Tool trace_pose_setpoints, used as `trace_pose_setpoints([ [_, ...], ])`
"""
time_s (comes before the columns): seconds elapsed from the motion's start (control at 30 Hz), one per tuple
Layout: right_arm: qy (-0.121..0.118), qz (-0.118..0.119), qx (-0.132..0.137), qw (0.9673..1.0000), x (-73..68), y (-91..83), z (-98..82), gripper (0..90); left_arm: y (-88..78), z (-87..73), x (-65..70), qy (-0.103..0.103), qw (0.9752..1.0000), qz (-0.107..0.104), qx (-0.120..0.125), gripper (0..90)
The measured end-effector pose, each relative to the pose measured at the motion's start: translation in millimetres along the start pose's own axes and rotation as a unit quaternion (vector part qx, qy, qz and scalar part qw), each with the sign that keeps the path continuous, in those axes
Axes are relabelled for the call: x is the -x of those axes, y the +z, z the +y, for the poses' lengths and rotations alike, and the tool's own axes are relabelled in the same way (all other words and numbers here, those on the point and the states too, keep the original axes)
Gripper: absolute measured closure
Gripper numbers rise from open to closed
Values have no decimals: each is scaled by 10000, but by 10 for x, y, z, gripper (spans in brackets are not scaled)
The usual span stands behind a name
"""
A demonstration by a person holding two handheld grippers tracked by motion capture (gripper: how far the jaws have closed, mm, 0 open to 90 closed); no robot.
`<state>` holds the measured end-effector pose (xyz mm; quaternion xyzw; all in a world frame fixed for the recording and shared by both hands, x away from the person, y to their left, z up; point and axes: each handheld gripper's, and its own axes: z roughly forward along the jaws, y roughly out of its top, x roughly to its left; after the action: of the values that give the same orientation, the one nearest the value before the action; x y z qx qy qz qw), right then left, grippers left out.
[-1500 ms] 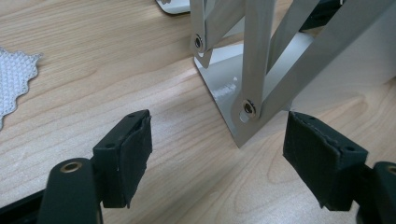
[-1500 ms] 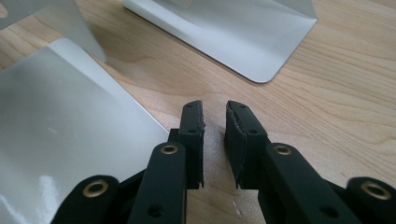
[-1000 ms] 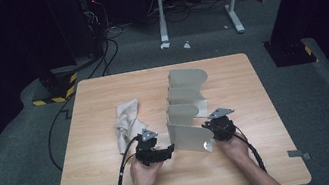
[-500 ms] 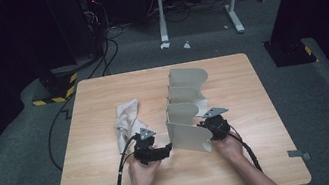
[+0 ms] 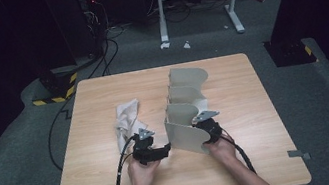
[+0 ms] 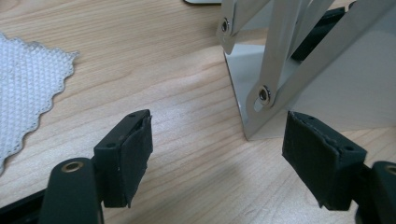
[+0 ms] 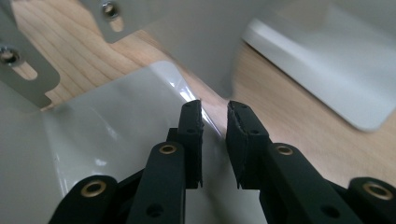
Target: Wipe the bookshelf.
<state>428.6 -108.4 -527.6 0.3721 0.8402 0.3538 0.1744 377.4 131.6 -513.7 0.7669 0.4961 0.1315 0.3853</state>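
Nearest to us, the left tool (image 5: 154,151) lies low on the light wooden tabletop (image 5: 245,165). In the left gripper view its two black padded jaws stand wide apart with nothing between them; its tips face the near lower corner of the pale grey expanding metal file rack (image 5: 187,119) and stop short of it. That view also resolves the rack's riveted crossing struts (image 6: 264,93) just beyond the jaws.

Level with it, the right tool (image 5: 208,130) meets the right end of the rack's nearest curved panel (image 5: 186,137). In the right gripper view its jaws (image 7: 215,142) are nearly together, one to each side of the panel's thin upper edge; we cannot tell whether the pads press on the metal. These jaws have just opened slightly.

The rack stands upright at the middle of the tabletop, and its panels recede in a row toward the far edge. To its left, beyond the left tool, lies a crumpled white textured cloth (image 5: 126,118).
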Motion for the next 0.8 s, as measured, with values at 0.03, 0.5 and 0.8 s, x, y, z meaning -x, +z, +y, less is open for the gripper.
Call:
trace_pose_setpoints([
  [0.03,-20,55,-4,10000,-39,17,18,772,-3,-2,-3,-13,10000,12,6,252],
  [0.5,7,250,7,9997,-263,123,126,824,-24,-5,-125,-119,9998,139,21,262],
  [0.8,-59,403,11,9992,-441,209,216,802,-62,6,-293,-279,9991,313,49,276],
])
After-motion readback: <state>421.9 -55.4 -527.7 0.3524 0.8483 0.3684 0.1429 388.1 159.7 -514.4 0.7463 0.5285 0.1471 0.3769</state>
